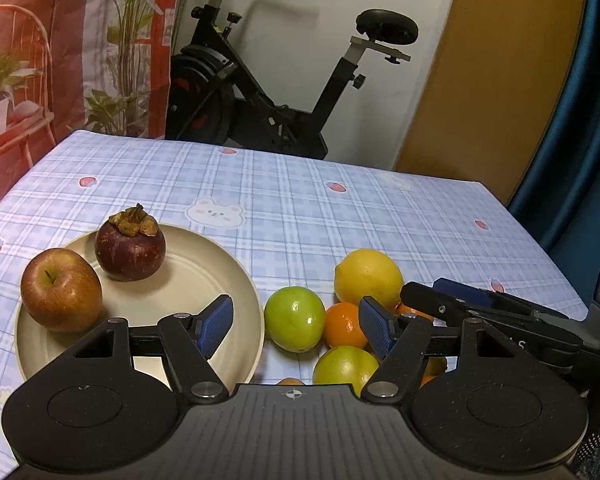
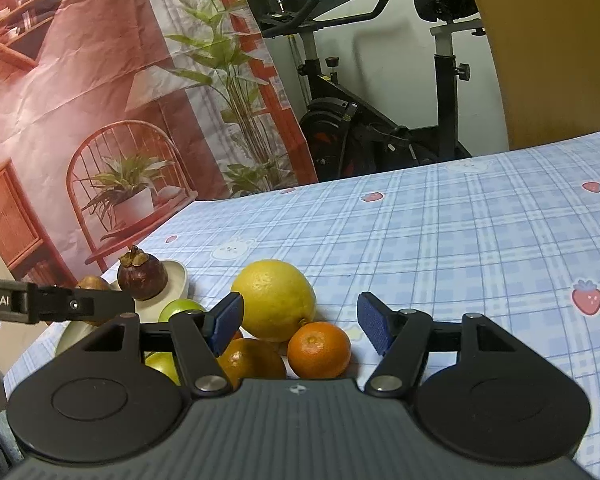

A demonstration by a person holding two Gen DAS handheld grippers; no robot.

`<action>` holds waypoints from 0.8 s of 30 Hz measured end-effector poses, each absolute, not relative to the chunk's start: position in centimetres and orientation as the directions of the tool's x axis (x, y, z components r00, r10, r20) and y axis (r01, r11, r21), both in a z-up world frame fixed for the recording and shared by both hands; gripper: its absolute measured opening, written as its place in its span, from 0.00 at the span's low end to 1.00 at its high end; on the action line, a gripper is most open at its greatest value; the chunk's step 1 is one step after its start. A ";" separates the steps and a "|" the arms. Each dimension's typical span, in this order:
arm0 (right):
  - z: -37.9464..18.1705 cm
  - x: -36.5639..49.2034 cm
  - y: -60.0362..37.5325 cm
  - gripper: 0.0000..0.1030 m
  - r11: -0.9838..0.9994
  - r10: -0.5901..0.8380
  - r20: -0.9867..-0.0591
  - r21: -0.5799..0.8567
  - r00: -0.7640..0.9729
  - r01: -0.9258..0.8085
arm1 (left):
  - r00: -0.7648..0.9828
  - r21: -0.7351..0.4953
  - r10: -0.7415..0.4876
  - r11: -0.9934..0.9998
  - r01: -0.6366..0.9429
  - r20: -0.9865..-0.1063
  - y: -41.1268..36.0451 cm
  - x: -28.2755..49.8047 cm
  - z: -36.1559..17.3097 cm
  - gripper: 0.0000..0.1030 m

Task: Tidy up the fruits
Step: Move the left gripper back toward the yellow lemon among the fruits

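Observation:
A cream plate (image 1: 204, 276) holds a red apple (image 1: 61, 290) and a dark mangosteen (image 1: 130, 249). Right of it on the tablecloth lie a green fruit (image 1: 295, 318), a second green fruit (image 1: 346, 367), a small orange (image 1: 345, 325) and a yellow lemon (image 1: 369, 278). My left gripper (image 1: 296, 326) is open and empty, its jaws spanning the plate's right rim and the first green fruit. My right gripper (image 2: 300, 326) is open and empty above a small orange (image 2: 319, 349), with the lemon (image 2: 276, 300) just beyond and another orange (image 2: 252, 362) under its left finger. The mangosteen (image 2: 142, 275) shows at left.
The table has a blue plaid cloth (image 1: 340, 208) with its far edge near an exercise bike (image 1: 260, 80). A printed backdrop (image 2: 100, 100) hangs at left. The right gripper's fingers (image 1: 480, 308) reach in from the right, beside the lemon.

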State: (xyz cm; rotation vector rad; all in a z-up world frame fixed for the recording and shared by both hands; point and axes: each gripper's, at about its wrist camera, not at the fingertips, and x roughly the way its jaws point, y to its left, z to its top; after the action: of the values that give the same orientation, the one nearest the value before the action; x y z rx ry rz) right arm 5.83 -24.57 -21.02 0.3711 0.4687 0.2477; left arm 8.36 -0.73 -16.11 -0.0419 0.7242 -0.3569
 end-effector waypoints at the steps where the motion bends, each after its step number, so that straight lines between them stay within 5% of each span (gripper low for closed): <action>1: -21.0 5.9 -24.5 0.65 0.903 0.315 -0.392 0.403 0.864 -0.147 | 0.692 -0.164 -0.334 0.939 0.302 -0.640 -0.8 8.5 -16.1 0.70; 24: -20.2 9.8 -24.2 0.57 0.891 0.410 -0.455 0.385 0.790 -0.241 | 0.524 -0.338 -0.500 0.862 0.377 -0.689 -4.6 15.7 -17.6 0.66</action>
State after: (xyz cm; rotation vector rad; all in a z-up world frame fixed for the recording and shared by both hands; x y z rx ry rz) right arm 9.79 -24.15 -20.18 0.3179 0.5578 0.3569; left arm 15.73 -4.58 -17.64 -0.1535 0.8731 -0.5274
